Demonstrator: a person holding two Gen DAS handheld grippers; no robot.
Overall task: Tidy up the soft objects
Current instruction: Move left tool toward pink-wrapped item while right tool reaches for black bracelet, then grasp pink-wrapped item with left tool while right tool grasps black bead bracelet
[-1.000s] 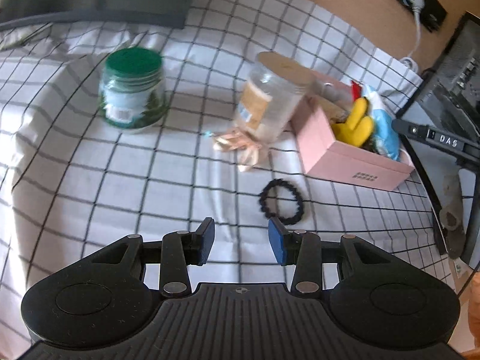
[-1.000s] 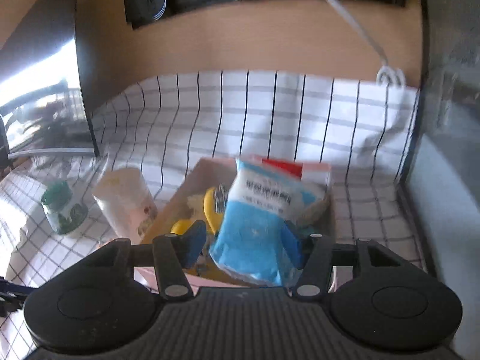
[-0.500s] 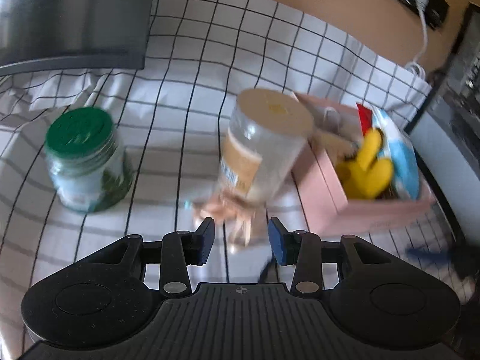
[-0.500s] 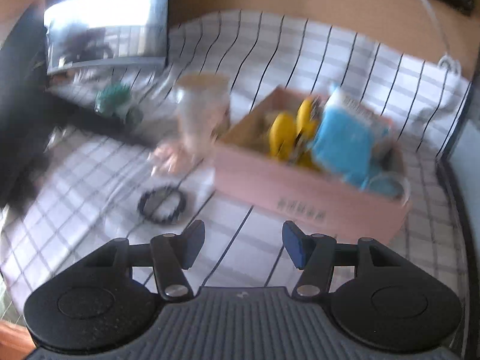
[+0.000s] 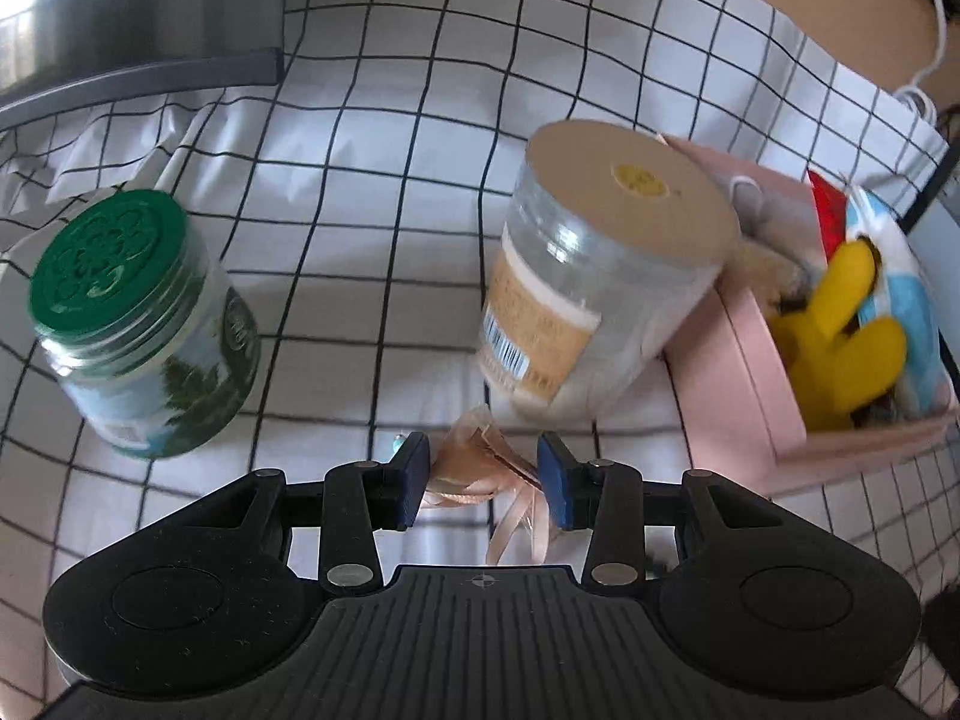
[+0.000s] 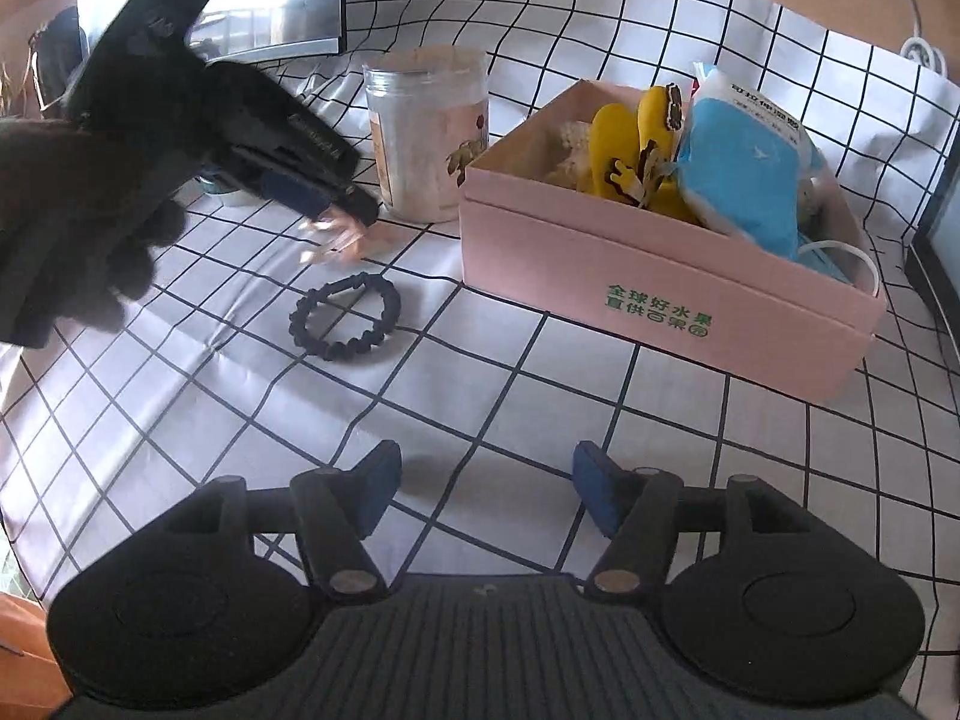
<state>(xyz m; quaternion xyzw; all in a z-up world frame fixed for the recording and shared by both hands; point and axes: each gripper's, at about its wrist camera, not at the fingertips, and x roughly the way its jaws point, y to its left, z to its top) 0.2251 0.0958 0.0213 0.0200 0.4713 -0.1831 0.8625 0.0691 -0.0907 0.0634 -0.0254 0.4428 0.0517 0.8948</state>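
Pink box (image 6: 660,276) holds yellow plush (image 6: 630,156) and blue packet (image 6: 744,180).

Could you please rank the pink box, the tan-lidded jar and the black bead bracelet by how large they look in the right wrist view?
1. pink box, plainly the largest.
2. tan-lidded jar, though it stands farther from the camera.
3. black bead bracelet, the smallest, lying flat on the checked cloth.
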